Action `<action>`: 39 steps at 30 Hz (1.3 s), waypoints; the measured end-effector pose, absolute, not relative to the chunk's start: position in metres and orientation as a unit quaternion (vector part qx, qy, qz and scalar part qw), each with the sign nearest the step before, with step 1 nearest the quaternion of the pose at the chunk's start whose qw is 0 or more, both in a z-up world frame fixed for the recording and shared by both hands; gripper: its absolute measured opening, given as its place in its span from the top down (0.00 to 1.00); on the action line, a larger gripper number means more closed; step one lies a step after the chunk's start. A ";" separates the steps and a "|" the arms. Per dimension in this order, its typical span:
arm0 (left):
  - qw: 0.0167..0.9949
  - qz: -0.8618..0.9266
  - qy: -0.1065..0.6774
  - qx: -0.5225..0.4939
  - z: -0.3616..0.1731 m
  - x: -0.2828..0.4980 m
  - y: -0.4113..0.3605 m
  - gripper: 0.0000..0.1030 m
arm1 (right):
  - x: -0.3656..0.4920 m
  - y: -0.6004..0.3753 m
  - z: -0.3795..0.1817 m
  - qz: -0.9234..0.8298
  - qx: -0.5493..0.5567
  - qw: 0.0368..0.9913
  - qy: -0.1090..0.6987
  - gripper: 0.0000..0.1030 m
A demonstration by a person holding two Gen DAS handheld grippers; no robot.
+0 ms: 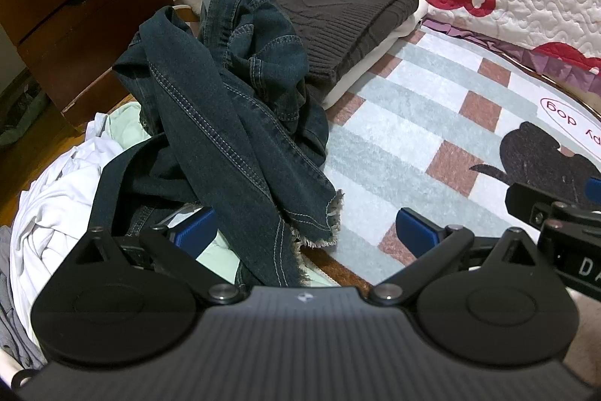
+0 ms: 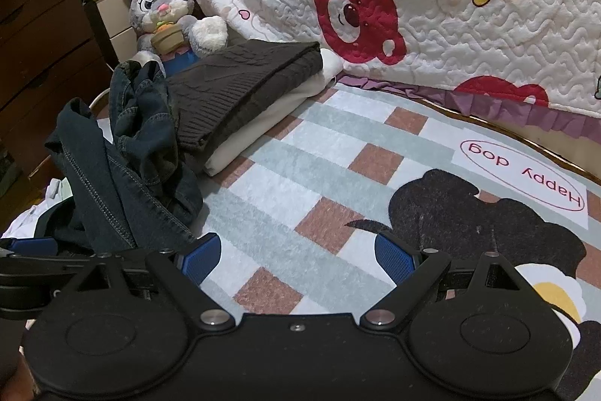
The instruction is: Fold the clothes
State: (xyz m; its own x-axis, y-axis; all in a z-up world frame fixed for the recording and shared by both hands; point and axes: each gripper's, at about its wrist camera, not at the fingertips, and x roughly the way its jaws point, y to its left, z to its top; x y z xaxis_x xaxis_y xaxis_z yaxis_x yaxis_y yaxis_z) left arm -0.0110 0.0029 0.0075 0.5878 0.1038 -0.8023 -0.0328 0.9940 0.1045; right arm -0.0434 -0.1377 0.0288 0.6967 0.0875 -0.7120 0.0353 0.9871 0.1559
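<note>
Both grippers, left gripper [image 1: 304, 232] and right gripper [image 2: 296, 258], stood released; crumpled jeans [image 1: 225, 123] ahead-left risked snagging the folded sweater [image 1: 338, 14]

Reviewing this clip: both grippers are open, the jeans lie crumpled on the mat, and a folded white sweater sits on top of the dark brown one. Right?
Not quite: the stack is reversed. The right wrist view shows the dark brown sweater on top of the folded white garment. Both grippers, left and right, are open, and the jeans lie crumpled.

I see dark denim jeans [image 1: 225, 123] with pale topstitching and a frayed hem, a ribbed brown knit sweater [image 1: 338, 14], and a matt, short-pile rug [image 2: 300, 175]. My left gripper [image 1: 306, 232] is matt black plastic with textured blue pads [image 1: 417, 226] and shiny metal pivots.
</note>
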 end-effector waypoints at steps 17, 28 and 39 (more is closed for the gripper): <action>0.896 0.047 0.442 -0.020 -0.007 0.000 0.036 0.00 | -0.035 -0.156 0.018 0.041 0.157 0.894 0.418 0.11; 0.887 0.125 0.412 -0.167 -0.009 0.057 0.144 0.02 | 0.039 -0.136 0.025 0.210 0.316 0.824 0.421 0.04; 0.887 0.178 0.355 -0.235 -0.042 0.093 0.178 0.11 | 0.184 -0.066 -0.072 0.203 0.393 0.755 0.484 0.04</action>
State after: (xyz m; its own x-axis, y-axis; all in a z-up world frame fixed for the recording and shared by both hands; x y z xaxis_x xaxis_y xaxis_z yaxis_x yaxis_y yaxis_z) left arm 0.0928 0.1781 -0.0417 0.6841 0.1496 -0.7139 -0.4832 0.8261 -0.2899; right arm 0.1844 -0.0664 -0.0724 0.4483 0.6870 -0.5719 0.0740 0.6091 0.7897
